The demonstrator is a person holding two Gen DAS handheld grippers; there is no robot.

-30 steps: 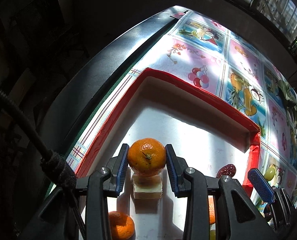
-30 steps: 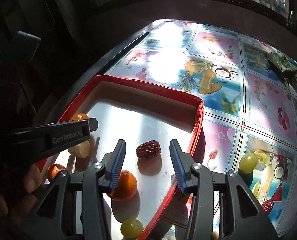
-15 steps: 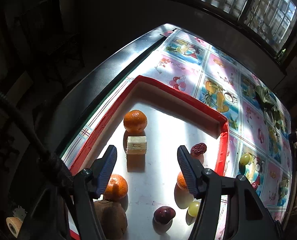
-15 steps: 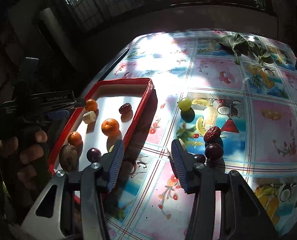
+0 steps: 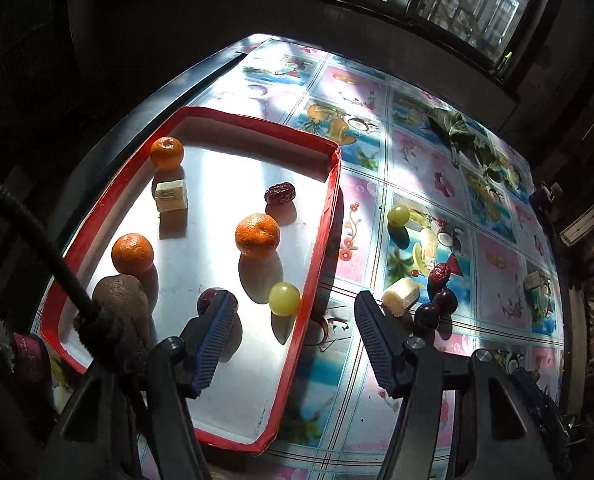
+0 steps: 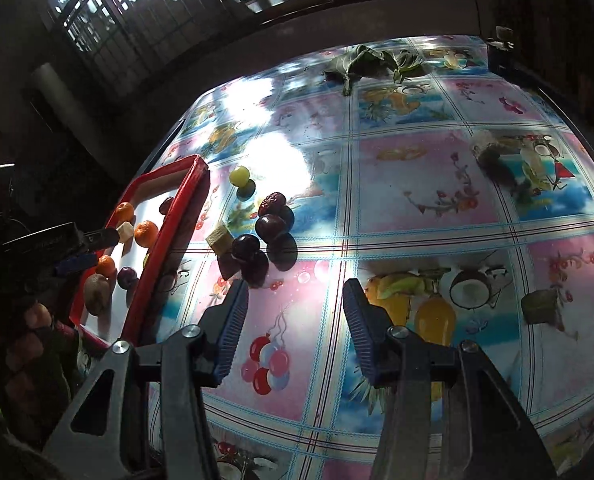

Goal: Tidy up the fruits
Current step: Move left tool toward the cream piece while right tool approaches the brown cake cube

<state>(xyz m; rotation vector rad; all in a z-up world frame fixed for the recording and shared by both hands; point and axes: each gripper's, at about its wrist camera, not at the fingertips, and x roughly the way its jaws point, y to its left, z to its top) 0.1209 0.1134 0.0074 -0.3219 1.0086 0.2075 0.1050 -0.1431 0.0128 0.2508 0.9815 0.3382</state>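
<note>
A red-rimmed white tray [image 5: 329, 208] holds three oranges [image 5: 257, 236], a pale fruit block [image 5: 171, 196], a red date [image 5: 280, 193], a green grape [image 5: 284, 299], a dark plum [image 5: 211, 300] and a kiwi [image 5: 119, 292]. My left gripper [image 5: 295, 308] hangs open and empty above the tray's right rim. On the cloth beside the tray [image 6: 185, 204] lie a green grape [image 6: 239, 175], a date [image 6: 272, 202], dark plums [image 6: 271, 226] and a banana piece [image 6: 221, 238]. My right gripper [image 6: 295, 292] stands open and empty over the cloth, just short of that cluster.
The fruit-print tablecloth [image 6: 417, 184] covers the table. Green leaves [image 6: 361, 62] lie at its far edge. A brownish block [image 6: 541, 306] and another dark piece [image 6: 493, 156] sit to the right. A hand [image 6: 29, 320] holds the left gripper [image 6: 77, 240] over the tray.
The left gripper let go of the orange at the tray's far corner, opened wide and drew back to the right. The right gripper left the date in the tray and swung right over the cloth.
</note>
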